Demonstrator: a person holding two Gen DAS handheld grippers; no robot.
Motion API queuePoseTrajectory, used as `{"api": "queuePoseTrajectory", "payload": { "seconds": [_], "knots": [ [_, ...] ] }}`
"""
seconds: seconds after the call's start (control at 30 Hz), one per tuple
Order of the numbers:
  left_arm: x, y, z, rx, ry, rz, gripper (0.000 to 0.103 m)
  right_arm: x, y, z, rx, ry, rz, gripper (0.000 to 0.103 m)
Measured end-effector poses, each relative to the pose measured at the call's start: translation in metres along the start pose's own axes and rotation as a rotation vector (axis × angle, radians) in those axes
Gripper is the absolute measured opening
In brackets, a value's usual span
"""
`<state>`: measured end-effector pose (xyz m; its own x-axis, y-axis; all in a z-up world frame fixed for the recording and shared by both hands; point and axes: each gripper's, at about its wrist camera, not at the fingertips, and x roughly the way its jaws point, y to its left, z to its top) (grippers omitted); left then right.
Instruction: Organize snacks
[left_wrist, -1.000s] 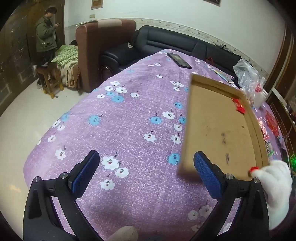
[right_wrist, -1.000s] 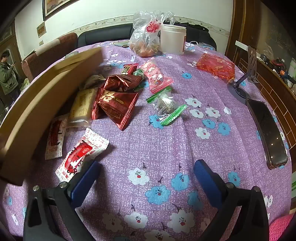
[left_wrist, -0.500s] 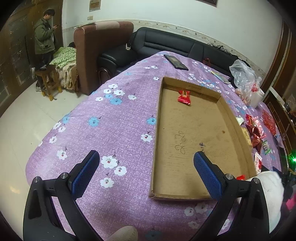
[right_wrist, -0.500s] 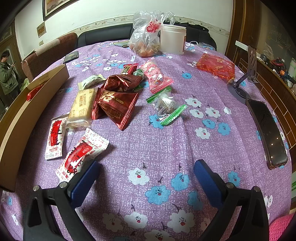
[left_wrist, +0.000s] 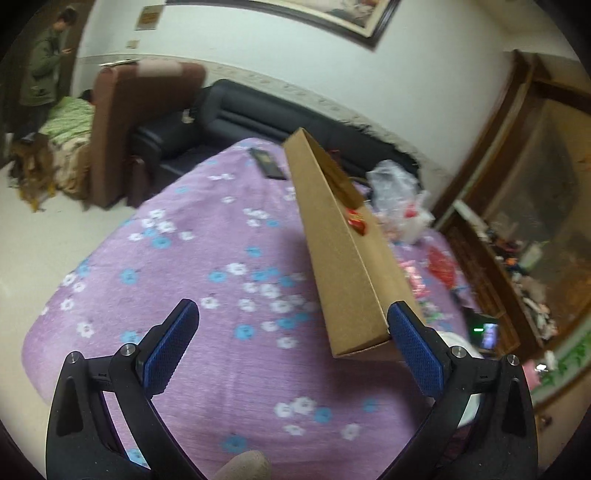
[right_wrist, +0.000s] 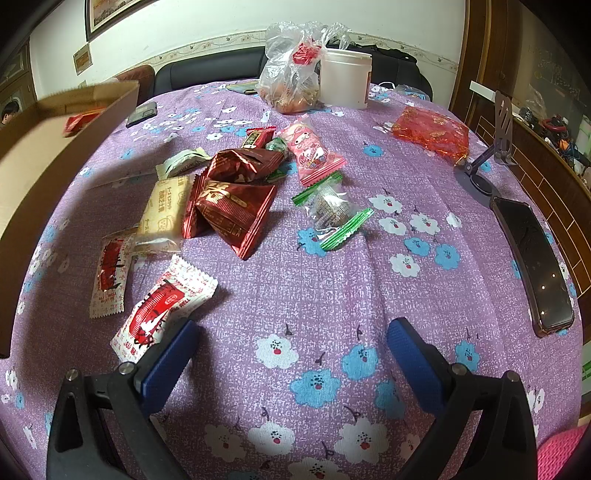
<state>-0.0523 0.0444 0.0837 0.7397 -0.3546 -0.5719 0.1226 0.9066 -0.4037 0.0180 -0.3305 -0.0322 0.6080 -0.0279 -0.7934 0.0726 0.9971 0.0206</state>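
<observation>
A shallow cardboard tray (left_wrist: 343, 251) is tilted up off the purple flowered tablecloth, with a small red snack (left_wrist: 355, 220) inside; it also shows at the left of the right wrist view (right_wrist: 44, 166). My left gripper (left_wrist: 291, 347) is open and empty, its right finger next to the tray's near corner. My right gripper (right_wrist: 290, 354) is open and empty above the cloth. Loose snacks lie ahead of it: a white and red packet (right_wrist: 162, 306) by the left finger, dark red packets (right_wrist: 232, 206), a beige biscuit pack (right_wrist: 164, 210), a pink packet (right_wrist: 312, 153) and a green-ended candy (right_wrist: 330, 214).
A plastic bag (right_wrist: 291, 74) and a white tub (right_wrist: 344, 78) stand at the table's far side. A red mesh bag (right_wrist: 430, 133), a phone stand (right_wrist: 491, 151) and a phone (right_wrist: 532, 258) lie at right. A black sofa (left_wrist: 236, 118) and a person (left_wrist: 44, 70) are beyond the table.
The cardboard tray, lying flat on the cloth half a second ago, is now tilted up on edge. The left wrist view has swung upward. The right gripper has not moved.
</observation>
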Motion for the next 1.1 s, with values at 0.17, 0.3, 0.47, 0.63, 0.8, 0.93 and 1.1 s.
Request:
{"api": "queuePoseTrajectory", "payload": {
  "seconds": [0.17,0.3,0.47,0.63,0.8,0.93,1.1],
  "knots": [
    [-0.020,0.001,0.010,-0.013,-0.018,-0.067,0.103,0.000,0.000,0.000,0.000,0.000,0.000,0.103],
    [-0.029,0.019,0.012,-0.047,-0.044,0.017,0.103,0.000,0.000,0.000,0.000,0.000,0.000,0.103],
    [-0.012,0.055,-0.003,-0.133,0.019,0.084,0.103,0.000,-0.001,-0.001,0.000,0.000,0.000,0.103],
    [0.000,0.070,-0.015,-0.165,0.056,0.102,0.103,0.000,-0.001,0.000,0.000,0.000,0.000,0.103],
    [-0.003,0.079,-0.016,-0.158,0.045,0.126,0.103,0.000,-0.001,0.000,0.000,0.000,0.000,0.103],
    [-0.013,0.084,-0.016,-0.145,0.024,0.158,0.103,0.000,-0.001,-0.001,0.000,0.000,0.000,0.103],
    [-0.008,0.077,-0.016,-0.131,0.037,0.172,0.103,0.000,-0.001,-0.001,0.000,0.000,0.000,0.103]
  ]
}}
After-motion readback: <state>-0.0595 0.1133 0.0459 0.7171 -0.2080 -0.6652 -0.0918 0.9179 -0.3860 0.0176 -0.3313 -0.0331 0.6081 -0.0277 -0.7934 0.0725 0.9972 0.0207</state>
